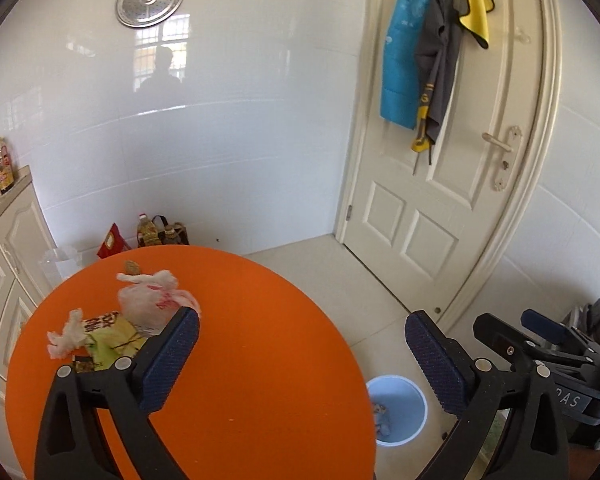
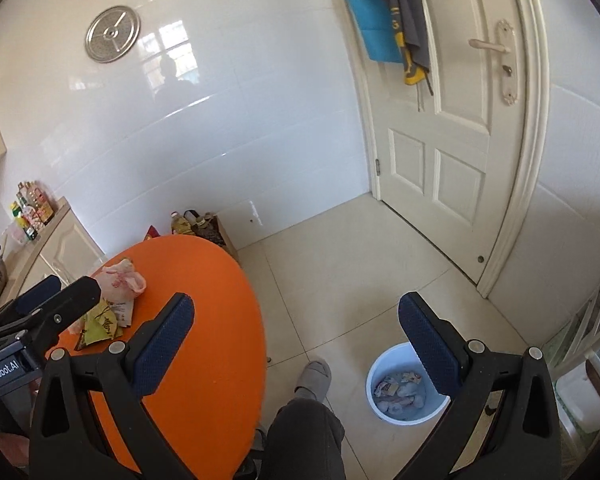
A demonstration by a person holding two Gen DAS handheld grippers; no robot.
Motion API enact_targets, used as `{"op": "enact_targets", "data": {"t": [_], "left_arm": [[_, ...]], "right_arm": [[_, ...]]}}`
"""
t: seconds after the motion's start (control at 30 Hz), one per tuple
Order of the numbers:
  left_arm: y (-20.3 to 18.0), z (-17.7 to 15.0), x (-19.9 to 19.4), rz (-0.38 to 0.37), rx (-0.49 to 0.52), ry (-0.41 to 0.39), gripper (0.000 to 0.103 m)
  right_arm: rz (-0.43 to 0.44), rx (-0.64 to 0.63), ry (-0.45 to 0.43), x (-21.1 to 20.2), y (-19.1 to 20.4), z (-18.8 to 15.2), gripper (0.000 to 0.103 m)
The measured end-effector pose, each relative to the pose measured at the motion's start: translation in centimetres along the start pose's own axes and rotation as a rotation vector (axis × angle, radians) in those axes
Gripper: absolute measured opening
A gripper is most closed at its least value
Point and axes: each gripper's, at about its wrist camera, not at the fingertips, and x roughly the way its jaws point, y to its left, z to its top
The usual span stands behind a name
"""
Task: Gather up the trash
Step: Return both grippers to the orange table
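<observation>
Both claws released, empty: left gripper point(image 1: 302, 334), right gripper point(image 2: 296, 318). Only right wrist shows slipper point(image 2: 315, 374), bin point(image 2: 380, 364) contents at 5 o'clock.

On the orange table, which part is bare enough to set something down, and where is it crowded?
The orange table is bare across its near and right side, from the trash pile to the edge above the white bin. It is crowded at the far left: a plastic bag, crumpled tissue and a yellow-green wrapper cluster there. Both claws, left and right, are open and hold nothing.
</observation>
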Motion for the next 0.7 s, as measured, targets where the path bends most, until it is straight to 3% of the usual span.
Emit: {"op": "enact_targets", "data": {"t": [0.37, 0.7], "left_arm": [[6.7, -4.0, -9.8, 0.124, -0.112, -0.105, 0.102], [9.7, -8.9, -15.3, 0.249, -0.217, -0.168, 0.102]], "right_arm": [[0.128, -0.139, -0.021, -0.8, 8.8, -0.1, 0.103], [0.227, -0.259, -0.019, -0.5, 15.1, -1.0, 0.103]]}}
